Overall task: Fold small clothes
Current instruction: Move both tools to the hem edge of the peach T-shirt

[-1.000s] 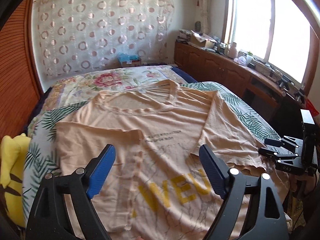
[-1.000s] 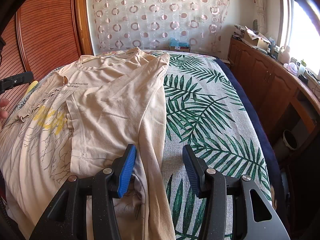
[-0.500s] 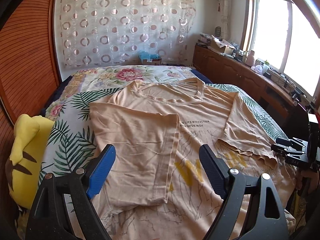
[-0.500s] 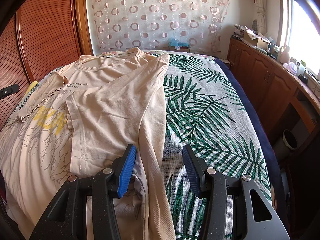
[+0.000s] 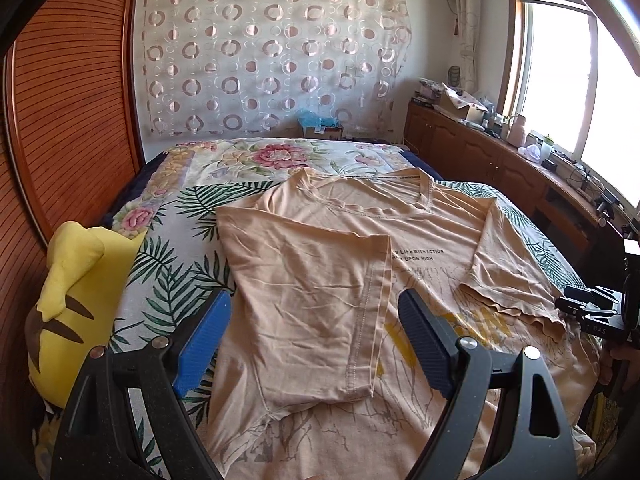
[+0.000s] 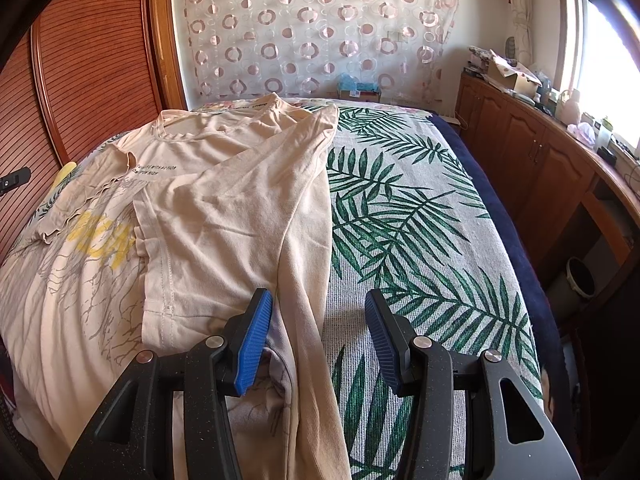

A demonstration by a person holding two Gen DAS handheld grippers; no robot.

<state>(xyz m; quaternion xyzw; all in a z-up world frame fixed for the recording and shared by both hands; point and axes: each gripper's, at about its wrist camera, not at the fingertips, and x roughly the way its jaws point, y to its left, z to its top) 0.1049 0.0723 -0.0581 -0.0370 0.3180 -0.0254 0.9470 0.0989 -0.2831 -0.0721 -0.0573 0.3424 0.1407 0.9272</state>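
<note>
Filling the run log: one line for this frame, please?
stage: both sleeves folded in | T-shirt: flat on bed | left gripper: open, empty | right gripper: open, empty

You are looking at a t-shirt (image 5: 420, 240) showing small black print, partly reading "LIFE WITH ACTION" above "UPON HIGH"; its yellow letters are staying unreadable.

1 tee (image 5: 320, 280); 1 bed (image 6: 420, 220); 1 yellow plush (image 5: 76, 292); 2 hand-held grippers, left (image 5: 316, 336) & right (image 6: 320, 340).
</note>
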